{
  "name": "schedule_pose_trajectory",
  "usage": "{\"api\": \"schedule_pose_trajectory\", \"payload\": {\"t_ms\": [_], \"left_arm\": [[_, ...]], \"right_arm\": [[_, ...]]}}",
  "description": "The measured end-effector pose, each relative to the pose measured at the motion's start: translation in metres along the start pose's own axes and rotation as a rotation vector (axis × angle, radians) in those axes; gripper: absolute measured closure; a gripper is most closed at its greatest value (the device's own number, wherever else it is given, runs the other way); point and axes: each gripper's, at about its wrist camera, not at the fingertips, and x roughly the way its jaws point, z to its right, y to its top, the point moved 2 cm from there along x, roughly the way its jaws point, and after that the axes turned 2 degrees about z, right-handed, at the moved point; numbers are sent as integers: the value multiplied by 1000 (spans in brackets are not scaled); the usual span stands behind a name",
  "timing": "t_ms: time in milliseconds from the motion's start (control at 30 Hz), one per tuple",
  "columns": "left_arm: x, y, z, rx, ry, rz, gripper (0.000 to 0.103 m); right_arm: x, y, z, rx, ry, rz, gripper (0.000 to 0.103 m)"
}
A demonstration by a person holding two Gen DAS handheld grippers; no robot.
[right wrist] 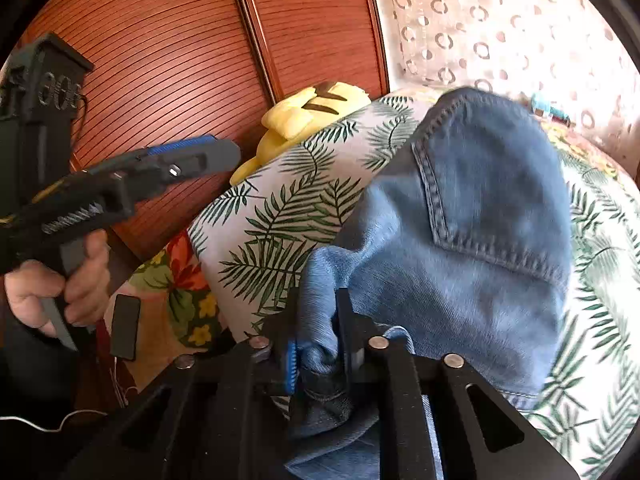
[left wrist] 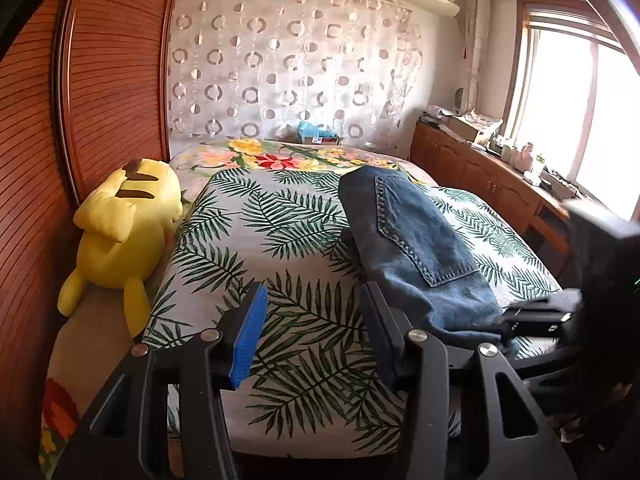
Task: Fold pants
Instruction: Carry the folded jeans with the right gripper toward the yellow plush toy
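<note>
Blue denim pants (left wrist: pixel 416 248) lie bunched on the palm-leaf bedcover (left wrist: pixel 280 240), a back pocket facing up. My left gripper (left wrist: pixel 312 332) is open and empty, just left of the pants, above the bed's near edge. My right gripper (right wrist: pixel 318 344) is shut on a bunched edge of the pants (right wrist: pixel 480 220) and holds it near the bed's front. In the right wrist view the left gripper (right wrist: pixel 192 160) hangs in the air to the left, held by a hand. In the left wrist view the right gripper (left wrist: pixel 536 312) shows at the right, on the denim.
A yellow plush toy (left wrist: pixel 124 232) lies at the bed's left edge against the wooden wardrobe doors (left wrist: pixel 108 100). A wooden cabinet (left wrist: pixel 488 172) with clutter runs under the window on the right. A floral blanket (left wrist: pixel 280 156) covers the far end.
</note>
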Motion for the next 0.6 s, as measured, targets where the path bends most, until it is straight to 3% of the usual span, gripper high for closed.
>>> {"api": "schedule_pose_trajectory", "payload": {"t_ms": [133, 367, 500, 600], "left_arm": [[3, 0, 7, 16, -17, -10, 53], [18, -5, 25, 40, -64, -48, 53], [34, -16, 40, 52, -98, -98, 53], [48, -27, 48, 69, -102, -142, 53]], "right_arm": [[-33, 0, 7, 13, -49, 76, 57], [-54, 9, 52, 63, -239, 164, 52], [-34, 13, 89, 129, -260, 132, 52], [-8, 23, 109, 164, -229, 99, 52]]}}
